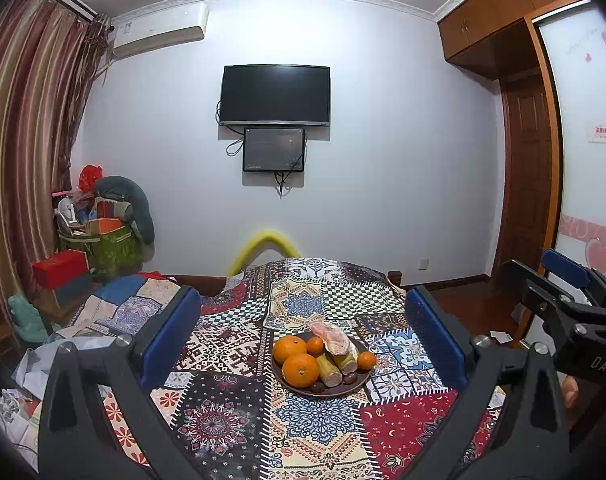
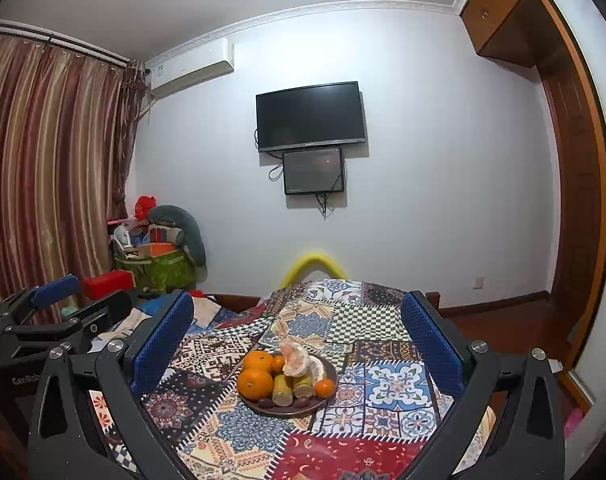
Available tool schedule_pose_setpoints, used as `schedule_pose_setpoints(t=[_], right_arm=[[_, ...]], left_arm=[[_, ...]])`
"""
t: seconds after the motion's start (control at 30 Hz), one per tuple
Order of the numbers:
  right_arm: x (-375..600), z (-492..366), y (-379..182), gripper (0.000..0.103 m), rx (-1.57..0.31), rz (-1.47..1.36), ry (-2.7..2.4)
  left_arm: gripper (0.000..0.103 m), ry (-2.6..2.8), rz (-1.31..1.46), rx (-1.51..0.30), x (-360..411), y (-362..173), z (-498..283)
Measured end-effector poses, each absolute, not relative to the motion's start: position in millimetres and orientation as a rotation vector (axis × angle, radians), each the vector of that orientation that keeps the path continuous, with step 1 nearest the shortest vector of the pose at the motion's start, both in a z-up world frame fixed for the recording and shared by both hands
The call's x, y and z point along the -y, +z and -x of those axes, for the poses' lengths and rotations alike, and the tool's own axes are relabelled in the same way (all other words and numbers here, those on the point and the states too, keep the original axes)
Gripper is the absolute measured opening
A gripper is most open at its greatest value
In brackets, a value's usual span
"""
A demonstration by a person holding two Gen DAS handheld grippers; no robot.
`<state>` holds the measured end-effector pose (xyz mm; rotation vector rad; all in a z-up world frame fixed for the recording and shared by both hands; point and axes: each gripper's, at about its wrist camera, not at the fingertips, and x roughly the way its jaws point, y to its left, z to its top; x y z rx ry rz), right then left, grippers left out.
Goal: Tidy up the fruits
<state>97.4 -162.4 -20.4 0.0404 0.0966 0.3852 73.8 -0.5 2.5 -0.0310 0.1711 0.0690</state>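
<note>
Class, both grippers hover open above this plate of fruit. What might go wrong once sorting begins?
1. The plate is crowded: lifting one large orange may roll the small orange off the rim.
2. The peeled citrus looks soft; the right gripper might crush it.
3. The patterned cloth may slip.

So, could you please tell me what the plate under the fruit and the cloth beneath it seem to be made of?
The plate looks like dark brown wood or perhaps glazed ceramic: its rim is smooth with a dull sheen, and no grain is clear enough to settle it. The cloth appears to be a printed woven fabric, matte, with patchwork patterns, and it drapes softly over the far edge.
</note>
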Motion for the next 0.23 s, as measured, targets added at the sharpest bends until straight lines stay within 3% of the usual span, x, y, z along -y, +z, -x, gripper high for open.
schedule_pose_setpoints(t=[0.23], right_arm=[[160.5, -96.6, -19.2, 0.103, -0.094, -0.037, 0.389]], left_arm=[[0.103, 0.065, 0.028, -0.173, 1.4, 3.5, -73.2]])
